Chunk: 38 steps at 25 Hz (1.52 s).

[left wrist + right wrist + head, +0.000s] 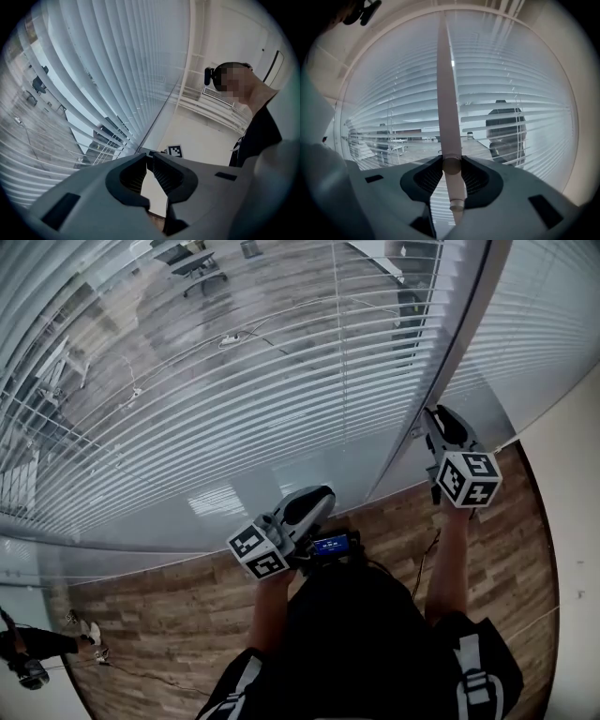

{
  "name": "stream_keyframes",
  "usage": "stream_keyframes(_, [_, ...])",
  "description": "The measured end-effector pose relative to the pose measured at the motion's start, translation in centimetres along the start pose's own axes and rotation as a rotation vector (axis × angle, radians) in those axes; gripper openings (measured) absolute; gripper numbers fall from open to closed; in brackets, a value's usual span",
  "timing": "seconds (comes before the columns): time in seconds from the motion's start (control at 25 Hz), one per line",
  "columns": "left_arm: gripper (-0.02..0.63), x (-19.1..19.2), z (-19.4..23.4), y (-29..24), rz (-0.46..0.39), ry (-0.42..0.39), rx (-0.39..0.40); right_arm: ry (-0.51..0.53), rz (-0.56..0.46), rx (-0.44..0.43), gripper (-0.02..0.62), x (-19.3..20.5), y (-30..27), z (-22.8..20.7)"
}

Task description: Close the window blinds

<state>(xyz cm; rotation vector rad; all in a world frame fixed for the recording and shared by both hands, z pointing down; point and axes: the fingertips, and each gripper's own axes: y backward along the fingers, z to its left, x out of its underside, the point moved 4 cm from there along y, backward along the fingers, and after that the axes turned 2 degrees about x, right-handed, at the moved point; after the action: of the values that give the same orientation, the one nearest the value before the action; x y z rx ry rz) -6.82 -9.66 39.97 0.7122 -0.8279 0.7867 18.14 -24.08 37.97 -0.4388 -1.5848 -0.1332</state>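
White horizontal blinds (234,409) hang in front of a glass wall, their slats partly tilted so the room behind shows through. In the right gripper view a pale round tilt wand (445,93) hangs down in front of the blinds (511,84). My right gripper (452,165) is shut on the wand near its lower end, pads pressing both sides. In the head view that gripper (429,418) is raised against the blinds at the right. My left gripper (323,498) is held lower, near the body. Its jaws (149,157) meet at the tips with nothing between them, beside the blinds (93,70).
A wood-look floor (169,606) lies below the glass. A white wall (572,484) stands close on the right. A small device with a blue screen (333,545) sits at my waist. Another person's legs (28,652) show at the lower left. Desks and chairs are visible through the slats.
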Motion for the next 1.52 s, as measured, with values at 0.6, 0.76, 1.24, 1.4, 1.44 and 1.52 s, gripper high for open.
stream_keyframes(0.6, [0.037, 0.1, -0.1, 0.2, -0.003, 0.001, -0.008, -0.294, -0.03, -0.127, 0.13, 0.5, -0.2, -0.8])
stream_keyframes(0.76, [0.037, 0.2, 0.1, 0.3, -0.001, 0.002, -0.015, -0.08, -0.038, -0.063, 0.132, 0.5, 0.0, -0.4])
stream_keyframes(1.24, [0.038, 0.4, 0.4, 0.0, -0.002, 0.007, -0.012, 0.484, 0.032, 0.17, 0.132, -0.1, 0.0, 1.5])
stream_keyframes(1.4, [0.037, 0.5, 0.5, 0.0, -0.003, 0.01, -0.014, 0.37, 0.021, 0.132, 0.13, 0.0, 0.0, 1.1])
stream_keyframes(1.44, [0.037, 0.5, 0.5, 0.0, -0.003, 0.011, -0.014, 0.321, 0.015, 0.114, 0.13, 0.1, 0.0, 1.0])
stream_keyframes(1.52, [0.038, 0.6, 0.6, 0.0, -0.003, 0.012, -0.012, 0.225, 0.007, 0.082, 0.13, 0.2, 0.1, 0.7])
